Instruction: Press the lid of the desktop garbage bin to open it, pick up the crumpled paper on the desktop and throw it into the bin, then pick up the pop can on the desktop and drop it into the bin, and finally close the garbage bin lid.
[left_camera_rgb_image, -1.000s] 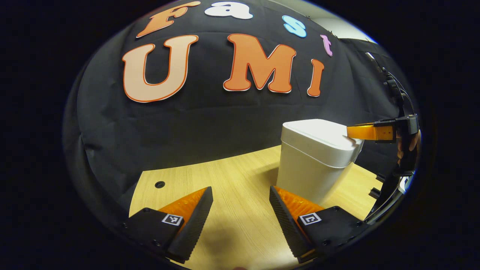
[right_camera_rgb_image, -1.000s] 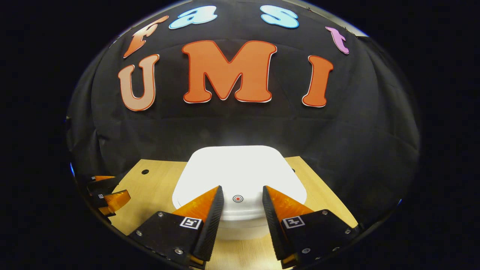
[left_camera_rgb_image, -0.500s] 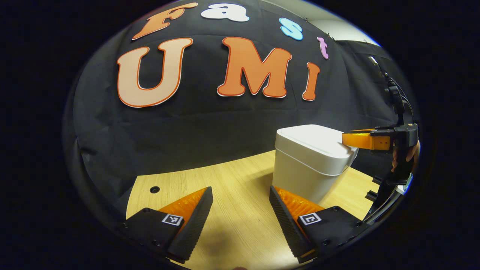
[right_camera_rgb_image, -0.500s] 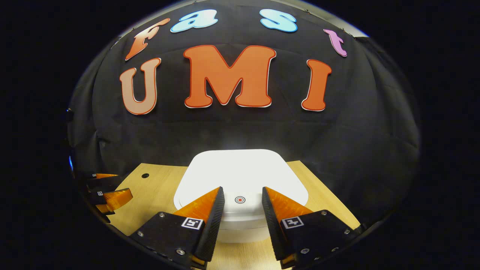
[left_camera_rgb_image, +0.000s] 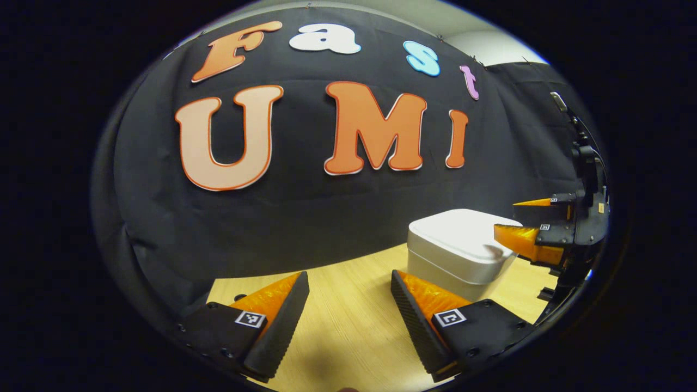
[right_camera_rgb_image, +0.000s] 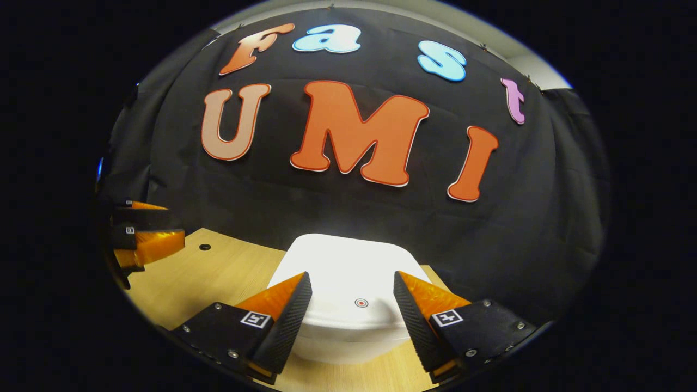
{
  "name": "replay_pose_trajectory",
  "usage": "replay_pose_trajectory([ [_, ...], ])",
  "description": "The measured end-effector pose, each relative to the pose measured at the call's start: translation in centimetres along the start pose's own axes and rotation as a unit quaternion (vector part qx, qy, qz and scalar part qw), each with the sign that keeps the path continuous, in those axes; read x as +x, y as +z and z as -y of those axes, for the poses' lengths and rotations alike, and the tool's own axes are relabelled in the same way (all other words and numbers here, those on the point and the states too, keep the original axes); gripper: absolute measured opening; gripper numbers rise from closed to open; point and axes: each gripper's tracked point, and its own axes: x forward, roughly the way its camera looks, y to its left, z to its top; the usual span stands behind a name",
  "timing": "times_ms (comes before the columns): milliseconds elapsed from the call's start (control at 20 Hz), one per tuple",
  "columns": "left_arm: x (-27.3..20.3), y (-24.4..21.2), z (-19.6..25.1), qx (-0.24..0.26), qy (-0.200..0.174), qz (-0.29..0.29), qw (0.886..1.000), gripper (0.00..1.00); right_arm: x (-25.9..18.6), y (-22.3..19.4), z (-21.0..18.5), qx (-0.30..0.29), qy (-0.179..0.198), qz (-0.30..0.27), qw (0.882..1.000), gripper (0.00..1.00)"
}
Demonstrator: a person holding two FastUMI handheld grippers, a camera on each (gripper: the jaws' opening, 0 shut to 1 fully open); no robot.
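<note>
Hovered with right gripper [right_camera_rgb_image: 353,275] gaping above white square plastic bin [right_camera_rgb_image: 348,321] lower centre; left gripper [left_camera_rgb_image: 350,275] likewise parted.

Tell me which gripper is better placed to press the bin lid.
Right. The right gripper hangs open just above the closed lid, its red press mark between its fingers. The left gripper sits beside the bin, over bare table.

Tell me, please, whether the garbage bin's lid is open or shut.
Shut: the lid lies flat on the garbage bin, no gap showing at its rim.
</note>
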Motion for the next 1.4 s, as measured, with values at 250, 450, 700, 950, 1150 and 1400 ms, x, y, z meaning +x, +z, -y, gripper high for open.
replay_pose_trajectory([
  [250, -1.5, 4.6, -0.8, -0.002, 0.063, 0.054, 0.997, 0.96, -0.6, 2.2, -0.6, -0.001, 0.047, 0.037, 0.998, 0.98],
  [450, -3.1, 7.9, -0.3, 0.005, 0.100, 0.101, 0.990, 0.96, -1.3, 3.7, 0.0, 0.019, 0.059, 0.069, 0.996, 0.98],
  [700, -5.0, 9.3, 0.9, -0.002, 0.128, 0.125, 0.984, 0.96, -2.2, 3.7, 1.3, 0.033, 0.067, 0.085, 0.994, 0.98],
  [950, -5.7, 9.8, 1.0, -0.027, 0.145, 0.128, 0.981, 0.96, -3.2, 3.6, 1.2, 0.036, 0.082, 0.088, 0.992, 0.98],
  [1150, -6.7, 10.2, 0.9, -0.029, 0.156, 0.133, 0.978, 0.98, -3.5, 4.1, 1.0, 0.028, 0.089, 0.097, 0.991, 0.98],
  [1400, -7.1, 9.5, 1.6, -0.023, 0.164, 0.124, 0.978, 0.97, -3.6, 4.2, 0.1, 0.049, 0.113, 0.094, 0.988, 0.98],
])
